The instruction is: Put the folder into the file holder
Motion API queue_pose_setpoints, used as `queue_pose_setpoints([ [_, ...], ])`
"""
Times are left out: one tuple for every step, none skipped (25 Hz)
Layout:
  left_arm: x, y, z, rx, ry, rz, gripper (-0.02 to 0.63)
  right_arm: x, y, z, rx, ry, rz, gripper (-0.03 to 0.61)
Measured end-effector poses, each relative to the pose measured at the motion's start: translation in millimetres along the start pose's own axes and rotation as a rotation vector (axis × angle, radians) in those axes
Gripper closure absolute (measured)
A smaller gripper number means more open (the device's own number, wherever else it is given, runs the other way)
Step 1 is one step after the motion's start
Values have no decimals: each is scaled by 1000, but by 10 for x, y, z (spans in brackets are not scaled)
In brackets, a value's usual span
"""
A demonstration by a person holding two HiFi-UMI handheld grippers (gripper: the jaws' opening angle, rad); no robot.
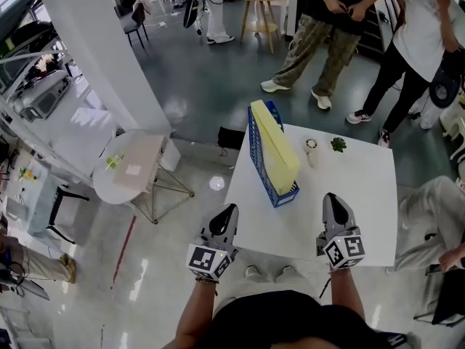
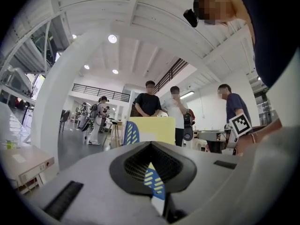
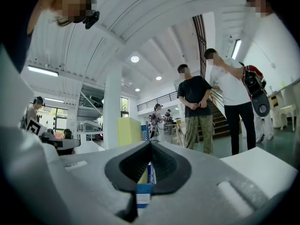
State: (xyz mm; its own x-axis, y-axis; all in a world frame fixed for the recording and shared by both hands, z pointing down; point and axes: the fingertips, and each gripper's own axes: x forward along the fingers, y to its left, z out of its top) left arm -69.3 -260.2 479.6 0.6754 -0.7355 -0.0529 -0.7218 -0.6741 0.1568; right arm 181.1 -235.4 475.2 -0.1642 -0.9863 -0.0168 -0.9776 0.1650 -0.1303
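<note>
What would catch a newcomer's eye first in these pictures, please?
The yellow folder standing in the blue file holder on the white table draws the eye first. Nearer the camera, the left gripper and right gripper hover shut and empty at the table's near edge; people stand on the floor beyond it.

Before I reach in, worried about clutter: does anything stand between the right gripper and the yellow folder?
Nothing visible does. The white table is bare between the right gripper and the yellow folder, which stands in the blue file holder.
</note>
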Motion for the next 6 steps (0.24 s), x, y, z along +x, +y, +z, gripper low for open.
queue_pose_setpoints([
  [0, 0, -18, -1, 4, -4, 617, 0, 8, -8, -2, 1, 1, 581],
  [2, 3, -36, -2, 8, -6, 617, 3, 12, -13, -5, 2, 2, 581],
  [8, 7, -50, -3, 12, -7, 617, 8, 13, -16, -7, 4, 2, 580],
  [17, 9, -61, -4, 16, -9, 617, 14, 13, -18, -9, 5, 2, 581],
  [28, 10, -68, -5, 20, -10, 617, 20, 11, -19, -11, 8, 2, 581],
  [39, 10, -74, -6, 23, -12, 617, 25, 8, -21, -13, 10, 1, 581],
])
